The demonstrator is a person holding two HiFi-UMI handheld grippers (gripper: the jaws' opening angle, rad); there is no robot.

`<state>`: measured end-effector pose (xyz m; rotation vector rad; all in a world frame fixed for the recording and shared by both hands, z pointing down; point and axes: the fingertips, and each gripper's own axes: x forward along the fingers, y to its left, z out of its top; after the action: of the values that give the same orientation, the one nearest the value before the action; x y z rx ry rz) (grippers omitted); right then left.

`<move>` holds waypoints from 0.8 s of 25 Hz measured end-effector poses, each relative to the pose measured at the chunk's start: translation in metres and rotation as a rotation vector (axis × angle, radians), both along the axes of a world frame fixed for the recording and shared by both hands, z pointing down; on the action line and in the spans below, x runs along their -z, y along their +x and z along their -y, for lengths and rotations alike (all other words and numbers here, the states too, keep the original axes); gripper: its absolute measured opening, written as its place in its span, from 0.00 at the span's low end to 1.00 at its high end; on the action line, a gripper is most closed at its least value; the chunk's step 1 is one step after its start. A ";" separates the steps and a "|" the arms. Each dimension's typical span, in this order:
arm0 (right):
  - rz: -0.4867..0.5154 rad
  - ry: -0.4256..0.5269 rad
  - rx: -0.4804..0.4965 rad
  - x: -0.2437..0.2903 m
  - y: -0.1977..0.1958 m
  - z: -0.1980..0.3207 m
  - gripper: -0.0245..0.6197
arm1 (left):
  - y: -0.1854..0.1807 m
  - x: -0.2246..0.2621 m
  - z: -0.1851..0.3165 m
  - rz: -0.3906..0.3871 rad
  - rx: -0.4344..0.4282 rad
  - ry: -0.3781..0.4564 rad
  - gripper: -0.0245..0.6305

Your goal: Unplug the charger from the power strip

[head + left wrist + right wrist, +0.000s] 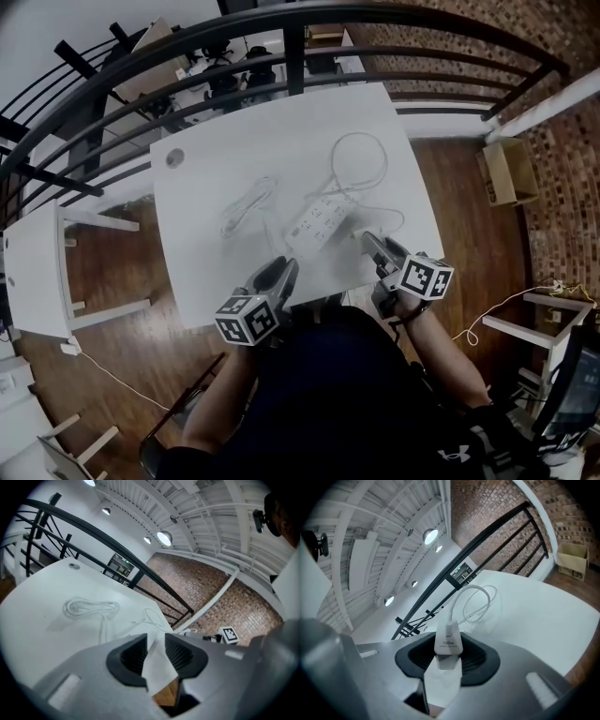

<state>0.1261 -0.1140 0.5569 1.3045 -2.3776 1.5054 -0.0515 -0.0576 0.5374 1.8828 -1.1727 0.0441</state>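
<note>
The right gripper (449, 657) fingers (480, 660) clench the charger (448, 641) (white, cable (476, 597) trailing) just beside the strip (319, 223). The left gripper (154, 654) fingers stand apart, empty, over the counter's (37, 616) near edge.

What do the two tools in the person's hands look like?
Both the left tool and the right tool are grey, with black ribbed pads inside the jaws. Each carries a white cube printed with black square markers. The person wears a dark top.

The white 100w charger (448, 643) is sitting pinched in the right gripper (373, 246), unplugged from the white power strip (317, 223), which is lying diagonally on the table (216, 169).
</note>
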 end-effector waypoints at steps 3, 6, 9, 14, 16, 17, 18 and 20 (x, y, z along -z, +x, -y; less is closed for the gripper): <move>0.049 -0.063 -0.034 -0.018 0.005 -0.007 0.26 | -0.001 -0.004 -0.001 -0.005 0.003 -0.011 0.22; 0.074 -0.117 -0.058 -0.035 0.014 -0.013 0.26 | 0.002 -0.004 -0.001 -0.008 0.003 -0.013 0.22; 0.094 -0.160 -0.079 -0.049 0.020 -0.018 0.26 | 0.004 -0.005 -0.003 -0.010 0.004 -0.019 0.22; 0.096 -0.215 -0.099 -0.069 0.024 -0.021 0.26 | 0.001 -0.008 -0.006 -0.007 0.008 -0.032 0.22; 0.084 -0.236 -0.102 -0.076 0.027 -0.022 0.26 | 0.001 -0.009 -0.006 -0.006 0.010 -0.034 0.22; 0.076 -0.245 -0.104 -0.080 0.028 -0.023 0.26 | 0.001 -0.009 -0.007 -0.005 0.010 -0.035 0.22; 0.067 -0.252 -0.105 -0.083 0.030 -0.024 0.26 | 0.001 -0.009 -0.007 -0.004 0.011 -0.035 0.22; 0.053 -0.260 -0.106 -0.087 0.032 -0.025 0.26 | 0.000 -0.009 -0.007 -0.003 0.012 -0.035 0.22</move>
<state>0.1581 -0.0889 0.6442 1.3619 -2.0803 1.8260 -0.0513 -0.0505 0.5467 1.8452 -1.1737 0.0551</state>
